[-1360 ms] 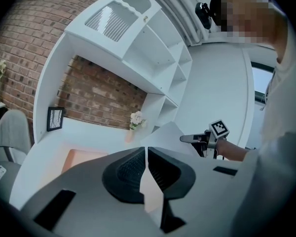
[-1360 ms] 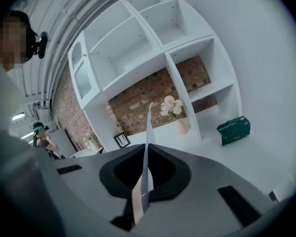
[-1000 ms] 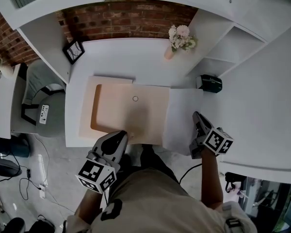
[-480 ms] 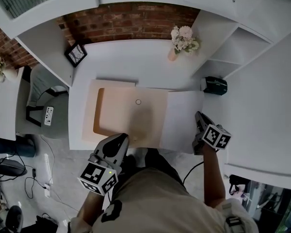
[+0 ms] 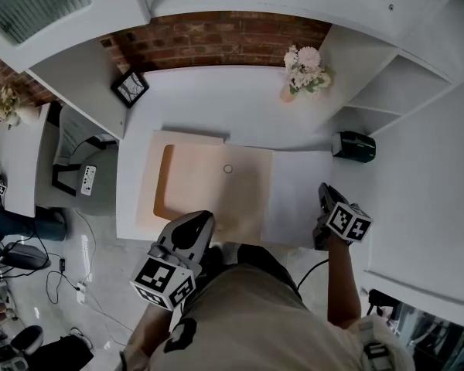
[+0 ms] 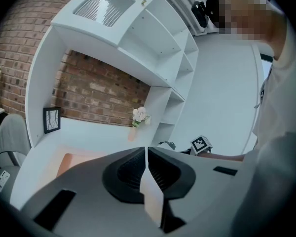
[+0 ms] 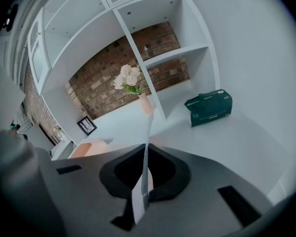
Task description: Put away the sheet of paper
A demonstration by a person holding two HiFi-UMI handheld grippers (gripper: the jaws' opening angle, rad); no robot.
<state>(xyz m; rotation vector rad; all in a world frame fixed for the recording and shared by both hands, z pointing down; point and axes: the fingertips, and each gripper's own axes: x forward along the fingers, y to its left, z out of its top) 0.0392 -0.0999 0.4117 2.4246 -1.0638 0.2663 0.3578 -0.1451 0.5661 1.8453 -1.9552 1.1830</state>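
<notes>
**Both claws clamped at the desk's near edge**

The white desk carries an open tan folder; the sheet of paper lies flat just right of it, overlapping its edge; the right claw pinches the sheet's near right corner; the left claw is closed on the folder's near edge.

Paper lies on desk, right of folder.

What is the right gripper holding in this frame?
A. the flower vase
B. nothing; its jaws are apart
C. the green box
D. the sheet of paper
D: in the right gripper view, the right gripper has its jaws shut on the edge of the white sheet, which runs up between them.
</notes>
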